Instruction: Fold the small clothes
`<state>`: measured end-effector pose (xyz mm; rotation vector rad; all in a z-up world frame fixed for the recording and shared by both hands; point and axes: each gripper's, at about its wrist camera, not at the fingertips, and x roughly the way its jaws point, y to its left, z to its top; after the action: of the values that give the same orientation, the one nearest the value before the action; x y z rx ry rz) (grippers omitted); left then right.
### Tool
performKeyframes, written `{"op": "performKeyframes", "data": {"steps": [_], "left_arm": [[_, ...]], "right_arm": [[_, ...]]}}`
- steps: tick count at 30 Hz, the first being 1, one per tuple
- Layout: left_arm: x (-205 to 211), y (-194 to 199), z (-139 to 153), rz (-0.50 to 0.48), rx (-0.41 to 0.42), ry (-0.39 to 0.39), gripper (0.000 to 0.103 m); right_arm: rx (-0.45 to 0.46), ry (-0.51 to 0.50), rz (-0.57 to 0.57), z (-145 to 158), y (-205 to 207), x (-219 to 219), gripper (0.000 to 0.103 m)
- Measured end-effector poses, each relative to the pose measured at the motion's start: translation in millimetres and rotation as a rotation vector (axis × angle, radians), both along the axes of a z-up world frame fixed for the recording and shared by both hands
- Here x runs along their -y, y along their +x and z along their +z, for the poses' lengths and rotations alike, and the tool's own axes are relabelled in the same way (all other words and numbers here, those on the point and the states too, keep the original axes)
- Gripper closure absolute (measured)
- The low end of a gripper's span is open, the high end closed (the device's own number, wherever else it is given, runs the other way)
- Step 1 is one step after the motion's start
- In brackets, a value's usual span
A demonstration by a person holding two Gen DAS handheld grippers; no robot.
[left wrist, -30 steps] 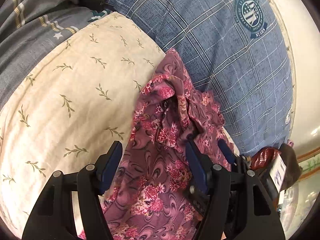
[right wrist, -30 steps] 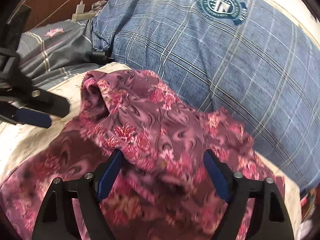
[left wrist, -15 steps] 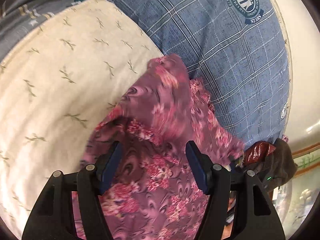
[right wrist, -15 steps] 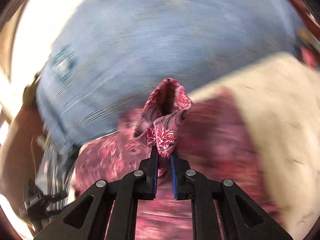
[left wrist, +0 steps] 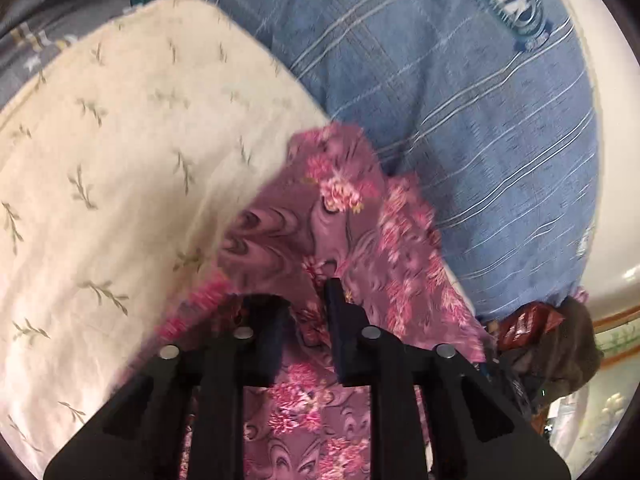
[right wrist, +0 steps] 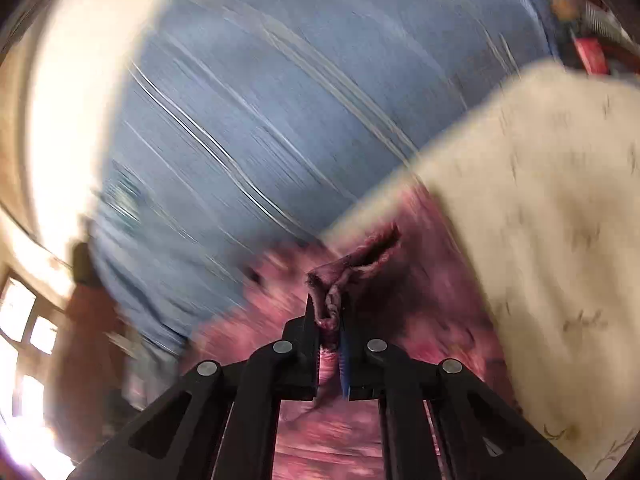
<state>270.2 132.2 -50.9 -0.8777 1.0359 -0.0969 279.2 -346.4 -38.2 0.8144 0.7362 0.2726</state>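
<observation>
The right gripper (right wrist: 329, 312) pinches a fold of the floral cloth (left wrist: 320, 232), which lies on the cream pillow (left wrist: 120, 184). The left gripper's (left wrist: 308, 304) fingers seem narrowly parted around cloth; grip unclear.

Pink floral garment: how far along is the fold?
Early. Done: right gripper is shut on a bunched edge of the pink floral garment. In hand: left gripper straddles another fold, jaws narrowed. Left: no neat fold visible; it lies crumpled on the cream leaf-print pillow.
</observation>
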Motion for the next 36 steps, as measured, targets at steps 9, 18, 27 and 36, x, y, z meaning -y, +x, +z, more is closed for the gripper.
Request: {"op": "performKeyframes", "data": {"steps": [9, 18, 27, 36], "left_arm": [[-7, -30, -26, -0.018, -0.045, -0.014, 0.087], [12, -14, -20, -0.037, 0.015, -0.041, 0.045], [3, -16, -29, -0.005, 0.052, -0.004, 0.087], [3, -15, -26, -0.018, 0.054, 0.003, 0.087]], "right_arm": [[-0.212, -0.081, 0.003, -44, -36, 34, 0.095], [0.032, -0.270, 0.078, 53, -27, -28, 0.063], [-0.056, -0.329, 0.631, 20, 132, -239, 0.055], [-0.245, -0.441, 0.905, -49, 175, -345, 0.083]]}}
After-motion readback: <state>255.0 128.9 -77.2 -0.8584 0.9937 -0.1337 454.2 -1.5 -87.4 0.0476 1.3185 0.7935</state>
